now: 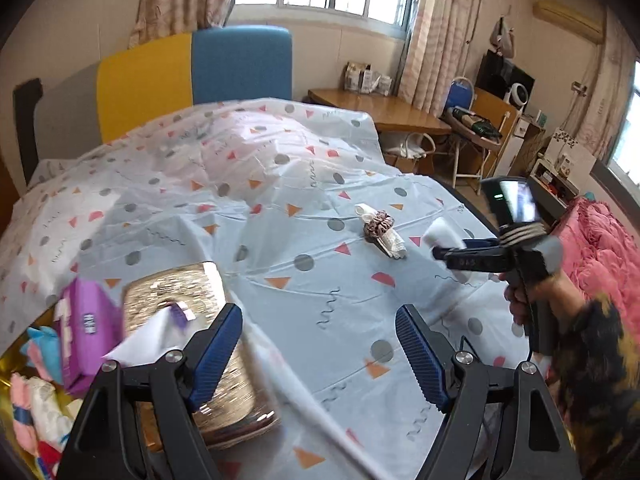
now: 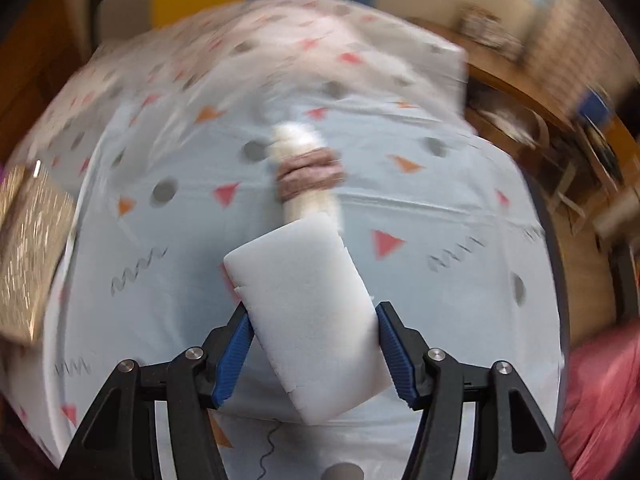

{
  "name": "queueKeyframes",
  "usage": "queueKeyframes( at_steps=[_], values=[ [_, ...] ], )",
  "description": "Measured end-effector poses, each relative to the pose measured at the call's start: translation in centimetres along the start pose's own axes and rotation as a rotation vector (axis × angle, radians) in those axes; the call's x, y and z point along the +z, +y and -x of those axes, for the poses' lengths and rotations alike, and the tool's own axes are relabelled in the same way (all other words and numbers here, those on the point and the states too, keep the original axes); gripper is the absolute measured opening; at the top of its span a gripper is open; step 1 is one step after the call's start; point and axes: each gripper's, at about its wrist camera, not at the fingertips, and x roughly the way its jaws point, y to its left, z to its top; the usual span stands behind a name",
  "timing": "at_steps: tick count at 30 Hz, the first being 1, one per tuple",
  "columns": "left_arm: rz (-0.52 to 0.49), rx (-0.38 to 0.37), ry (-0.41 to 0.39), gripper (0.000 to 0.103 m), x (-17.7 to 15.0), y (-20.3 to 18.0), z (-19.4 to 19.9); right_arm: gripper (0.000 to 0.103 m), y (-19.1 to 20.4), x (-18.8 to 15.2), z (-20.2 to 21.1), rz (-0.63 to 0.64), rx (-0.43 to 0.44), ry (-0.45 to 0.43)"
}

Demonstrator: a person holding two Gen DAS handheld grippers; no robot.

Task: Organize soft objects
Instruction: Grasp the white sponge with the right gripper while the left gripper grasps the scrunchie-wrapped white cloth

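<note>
The right gripper (image 2: 314, 344) is clamped on a white foam block (image 2: 308, 312), held above the bench (image 1: 320, 300) with its patterned cover. Beyond the block lies a cream roll (image 2: 306, 176) banded by what looks like a brown scrunchie (image 2: 310, 174), though blur softens it. The left gripper (image 1: 318, 344) hangs with its fingers spread wide and nothing between them, beside a gold box (image 1: 188, 292) and a purple pack (image 1: 86, 324).
</note>
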Motion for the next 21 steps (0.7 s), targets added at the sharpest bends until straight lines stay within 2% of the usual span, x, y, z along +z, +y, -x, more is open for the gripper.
queueKeyframes(
  at_steps=[3,5,7,8,17,21],
  values=[
    [0.019,-0.006,0.067,0.080,1.7,-1.8,-4.4,0.063,-3.8,-0.4,-0.2,-0.233,-0.006,-0.053],
    [0.051,-0.015,0.130,0.080,2.8,-2.7,-7.9,0.063,-4.8,-0.4,-0.7,-0.296,-0.034,-0.025],
    [0.111,-0.063,0.172,0.080,3.7,-3.2,-10.7,0.063,-5.3,-0.3,-0.5,-0.314,-0.076,-0.036],
    [0.124,-0.056,0.180,0.080,4.2,-3.4,-11.8,0.063,-5.6,0.0,-0.9,-0.325,-0.071,-0.033],
    [0.101,-0.054,0.254,0.078,8.3,-6.7,-22.5,0.063,-5.0,-0.7,-2.2,-0.282,-0.098,0.063],
    [0.087,-0.049,0.261,0.078,9.2,-7.8,-25.5,0.063,-4.6,-0.6,-2.7,-0.262,-0.089,0.078]
  ],
)
